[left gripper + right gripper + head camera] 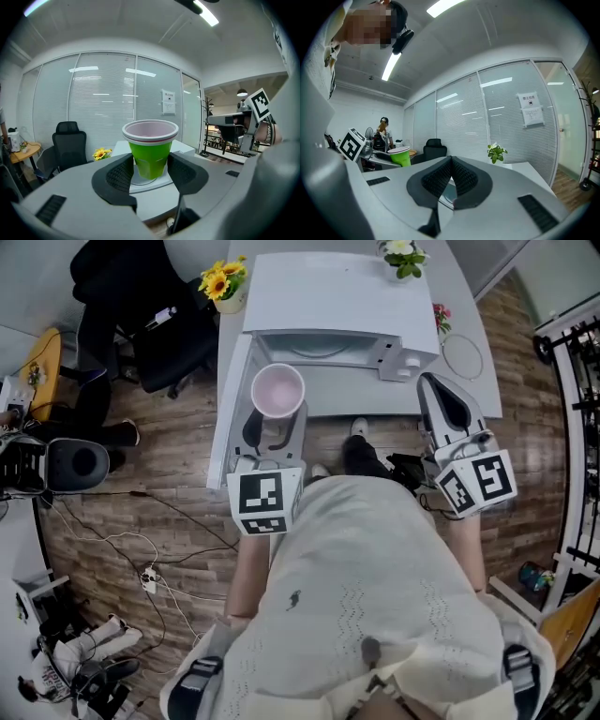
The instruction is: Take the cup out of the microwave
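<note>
Just outside microwave [337,306]: L tongs [150,172] clamped on cup [150,149], R tongs [451,176] together, empty.

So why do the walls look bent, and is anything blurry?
Left gripper view: wide lens bows the window blinds, corners go dark, cup is sharp. Right gripper view: same bowing, bright ceiling lamp. Head view: even light, floor curves at the edges.

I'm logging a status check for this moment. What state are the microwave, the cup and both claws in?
microwave: door open, swung to the left.
cup: upright, looks empty, outside the oven, held.
left claw: shut on the cup.
right claw: shut, nothing in it.
</note>
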`<action>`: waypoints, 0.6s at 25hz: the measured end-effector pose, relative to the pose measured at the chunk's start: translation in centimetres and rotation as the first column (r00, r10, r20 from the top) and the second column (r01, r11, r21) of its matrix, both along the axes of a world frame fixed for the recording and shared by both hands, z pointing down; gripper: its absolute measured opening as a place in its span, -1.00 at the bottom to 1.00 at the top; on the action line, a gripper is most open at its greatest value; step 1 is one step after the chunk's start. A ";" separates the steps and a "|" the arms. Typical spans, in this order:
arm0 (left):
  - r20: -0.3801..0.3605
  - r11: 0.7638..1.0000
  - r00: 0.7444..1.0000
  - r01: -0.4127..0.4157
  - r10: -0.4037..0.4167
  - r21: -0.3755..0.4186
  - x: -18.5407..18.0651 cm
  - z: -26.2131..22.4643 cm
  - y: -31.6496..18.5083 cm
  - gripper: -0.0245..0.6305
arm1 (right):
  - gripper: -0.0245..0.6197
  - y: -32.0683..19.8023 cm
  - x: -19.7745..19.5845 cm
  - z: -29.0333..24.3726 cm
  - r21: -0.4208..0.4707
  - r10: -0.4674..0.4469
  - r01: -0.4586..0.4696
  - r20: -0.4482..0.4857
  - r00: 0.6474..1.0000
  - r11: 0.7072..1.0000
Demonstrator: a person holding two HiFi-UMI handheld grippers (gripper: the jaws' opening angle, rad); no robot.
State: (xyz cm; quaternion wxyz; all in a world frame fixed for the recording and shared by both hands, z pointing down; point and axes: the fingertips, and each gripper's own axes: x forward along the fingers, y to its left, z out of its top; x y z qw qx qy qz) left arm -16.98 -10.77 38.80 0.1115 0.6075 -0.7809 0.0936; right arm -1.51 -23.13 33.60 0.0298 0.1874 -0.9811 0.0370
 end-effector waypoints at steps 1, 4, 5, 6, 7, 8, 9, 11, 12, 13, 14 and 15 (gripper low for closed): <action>0.001 1.000 1.000 0.000 0.000 0.002 0.0 -0.1 0.0 -0.17 | -0.90 -0.1 -0.1 0.1 0.000 -0.001 0.001 -0.002 1.000 1.000; 0.000 1.000 1.000 0.005 -0.005 -0.009 -0.1 0.3 0.1 -0.17 | -0.90 -0.3 -0.1 0.3 -0.006 0.003 -0.003 -0.006 1.000 1.000; -0.001 1.000 1.000 0.007 -0.007 -0.013 -0.2 0.5 0.1 -0.17 | -0.90 -0.4 -0.1 0.4 -0.009 0.005 -0.005 -0.007 1.000 1.000; -0.004 1.000 1.000 0.008 -0.008 -0.016 -0.2 0.6 0.1 -0.17 | -0.90 -0.6 -0.2 0.5 -0.012 0.006 -0.007 -0.007 1.000 1.000; -0.007 1.000 1.000 0.008 -0.008 -0.016 -0.2 0.8 0.0 -0.17 | -0.90 -0.6 -0.3 0.6 -0.019 0.006 -0.006 -0.006 1.000 1.000; -0.009 1.000 1.000 0.008 -0.008 -0.015 -0.2 0.9 0.0 -0.17 | -0.90 -0.7 -0.4 0.7 -0.028 0.005 -0.005 -0.002 1.000 1.000; -0.010 1.000 1.000 0.007 -0.008 -0.016 -0.2 1.1 0.0 -0.17 | -0.90 -0.8 -0.5 0.8 -0.035 0.004 -0.004 0.001 1.000 0.999; -0.011 1.000 1.000 0.008 -0.009 -0.025 -0.4 1.5 -0.1 -0.17 | -0.90 -0.9 -0.7 0.9 -0.040 0.003 -0.003 0.004 1.000 0.999; -0.011 0.999 1.000 0.009 -0.010 -0.031 -0.5 1.7 0.0 -0.17 | -0.90 -0.9 -0.8 0.9 -0.040 0.003 -0.003 0.003 1.000 0.999; -0.012 0.999 1.000 0.010 -0.011 -0.033 -0.6 1.8 -0.1 -0.17 | -0.90 -1.0 -0.9 1.0 -0.040 0.002 -0.002 0.002 1.000 0.999; -0.012 0.999 1.000 0.011 -0.012 -0.031 -0.7 1.9 -0.2 -0.17 | -0.90 -1.1 -1.0 1.1 -0.040 0.001 -0.001 0.002 1.000 0.999; -0.012 0.999 1.000 0.013 -0.013 -0.029 -0.8 1.9 -0.3 -0.17 | -0.90 -1.2 -1.1 1.1 -0.040 0.001 0.000 0.002 1.000 0.999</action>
